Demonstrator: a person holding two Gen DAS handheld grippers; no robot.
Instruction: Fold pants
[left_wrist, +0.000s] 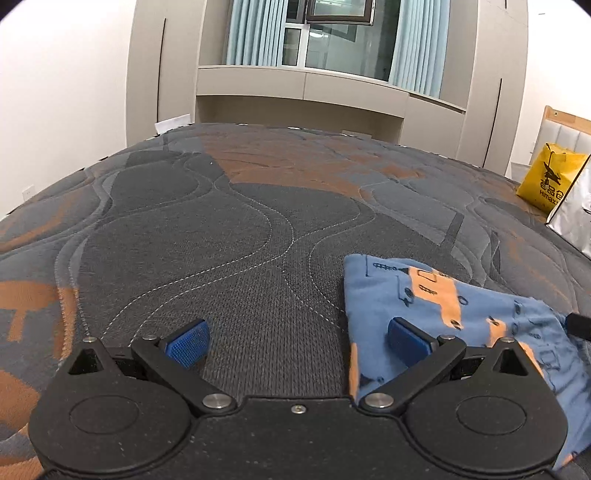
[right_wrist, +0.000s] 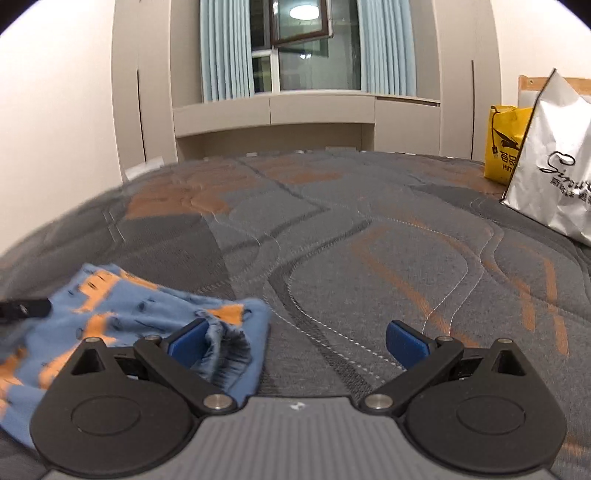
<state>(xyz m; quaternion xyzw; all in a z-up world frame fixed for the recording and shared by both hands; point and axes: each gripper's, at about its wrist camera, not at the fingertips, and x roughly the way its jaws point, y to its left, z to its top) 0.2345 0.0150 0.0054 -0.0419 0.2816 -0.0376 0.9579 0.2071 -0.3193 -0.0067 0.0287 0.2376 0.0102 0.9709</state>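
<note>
The blue pants with orange and black print (left_wrist: 436, 306) lie folded on the patterned bed cover. In the left wrist view they are at the lower right, under the right finger. My left gripper (left_wrist: 297, 341) is open and empty, with its jaws wide apart over the cover at the pants' left edge. In the right wrist view the pants (right_wrist: 122, 317) lie at the lower left, with a bunched edge beside the left finger. My right gripper (right_wrist: 297, 343) is open and empty, over the cover at the pants' right edge.
The grey and orange quilted bed cover (left_wrist: 258, 206) fills both views. A yellow bag (right_wrist: 504, 144) and a silver bag (right_wrist: 554, 162) stand at the far right of the bed. Cabinets and a curtained window are behind the bed.
</note>
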